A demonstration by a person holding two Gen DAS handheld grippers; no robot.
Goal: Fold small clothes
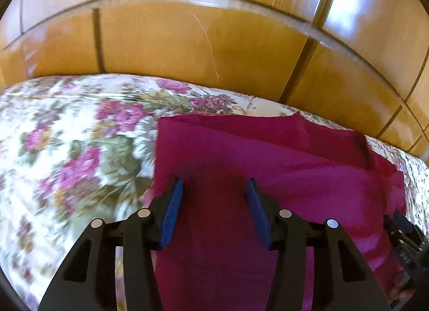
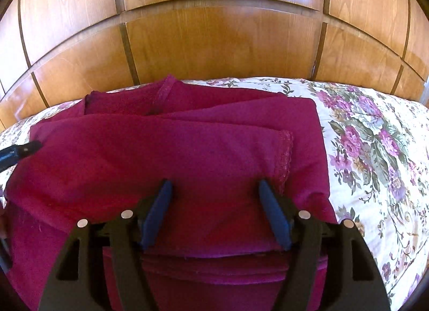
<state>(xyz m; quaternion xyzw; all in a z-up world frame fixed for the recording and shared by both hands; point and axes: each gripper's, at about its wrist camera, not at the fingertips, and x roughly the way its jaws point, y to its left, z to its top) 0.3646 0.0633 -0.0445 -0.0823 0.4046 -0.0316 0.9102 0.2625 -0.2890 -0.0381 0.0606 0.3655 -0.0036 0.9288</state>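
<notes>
Glossy wooden wardrobe panels (image 2: 219, 43) with dark seams fill the background behind a bed under a floral bedspread (image 2: 375, 150). A folded magenta garment (image 2: 161, 155) lies on the bedspread near the bed's far edge. The left gripper (image 1: 215, 185) and right gripper (image 2: 215, 186) hover over it, jaws apart, clamping nothing.

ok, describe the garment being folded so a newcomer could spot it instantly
Start at the wooden panelled wall; below it lies a bed with a floral bedspread. On that spread lies the magenta garment, folded into layers, with the right gripper open over it. It is the only plain, solid-coloured cloth there, with a stitched hem.
</notes>
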